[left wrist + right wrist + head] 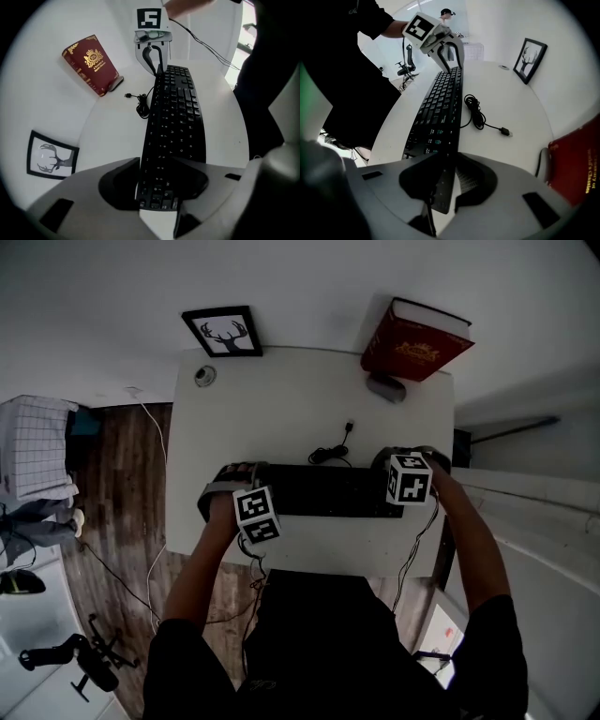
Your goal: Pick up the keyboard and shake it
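A black keyboard stretches across the near part of the white table. My left gripper is shut on its left end, one jaw under the edge and the other over the keys. At the opposite end my right gripper is shut on it too, with the keyboard's edge pinched between the pads. Each gripper view shows the other gripper at the far end, the right gripper and the left gripper. The keyboard looks tilted onto its edge.
The keyboard's loose USB cable lies coiled behind it. A red book leans on a grey stand at the back right. A framed deer picture stands back left.
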`<action>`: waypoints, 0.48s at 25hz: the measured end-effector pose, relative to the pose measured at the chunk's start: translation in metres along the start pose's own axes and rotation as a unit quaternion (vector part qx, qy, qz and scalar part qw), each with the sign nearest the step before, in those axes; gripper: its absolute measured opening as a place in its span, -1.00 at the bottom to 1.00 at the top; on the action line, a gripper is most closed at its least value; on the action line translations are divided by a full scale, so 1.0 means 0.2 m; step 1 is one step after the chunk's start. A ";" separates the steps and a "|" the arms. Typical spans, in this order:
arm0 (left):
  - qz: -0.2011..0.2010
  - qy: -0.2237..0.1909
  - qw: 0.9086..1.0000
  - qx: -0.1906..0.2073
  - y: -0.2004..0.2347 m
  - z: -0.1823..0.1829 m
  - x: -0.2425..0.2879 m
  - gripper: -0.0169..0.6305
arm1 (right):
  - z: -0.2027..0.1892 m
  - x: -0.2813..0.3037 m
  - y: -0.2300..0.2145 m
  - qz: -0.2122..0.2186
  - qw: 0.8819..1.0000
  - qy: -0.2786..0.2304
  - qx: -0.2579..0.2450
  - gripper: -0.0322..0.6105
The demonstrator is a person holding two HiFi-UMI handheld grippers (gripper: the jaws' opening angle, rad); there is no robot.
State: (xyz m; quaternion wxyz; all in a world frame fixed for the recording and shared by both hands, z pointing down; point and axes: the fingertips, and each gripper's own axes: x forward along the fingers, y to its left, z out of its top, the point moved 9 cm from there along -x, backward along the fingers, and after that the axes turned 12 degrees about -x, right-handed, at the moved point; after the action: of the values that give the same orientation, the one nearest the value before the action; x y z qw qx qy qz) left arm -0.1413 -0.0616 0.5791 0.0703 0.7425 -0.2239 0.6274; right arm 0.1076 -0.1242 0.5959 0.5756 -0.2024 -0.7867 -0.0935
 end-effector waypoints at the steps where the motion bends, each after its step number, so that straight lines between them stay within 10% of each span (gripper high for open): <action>1: -0.020 -0.001 1.000 0.003 0.03 0.02 0.01 -0.33 | 0.00 -0.01 0.01 -0.007 1.000 0.002 -0.007 -0.59; 4: -0.126 -0.013 0.992 0.003 0.10 0.08 0.04 0.11 | 0.02 -0.03 0.06 -0.037 0.999 0.013 -0.038 -0.60; 7: -0.228 -0.011 0.973 0.015 0.10 0.14 0.10 0.14 | 0.05 -0.06 0.12 -0.092 0.991 0.031 -0.091 -0.67; 12: -0.251 0.057 0.964 0.064 0.06 0.18 0.25 0.14 | 0.12 -0.13 0.16 -0.134 0.987 -0.007 -0.092 -0.84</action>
State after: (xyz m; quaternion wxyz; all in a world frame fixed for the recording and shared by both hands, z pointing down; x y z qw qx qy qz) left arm -0.1075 -0.0986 0.6179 0.1906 0.7406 0.0143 0.6441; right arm 0.1074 -0.0916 0.5603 0.5309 -0.1479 -0.7991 -0.2403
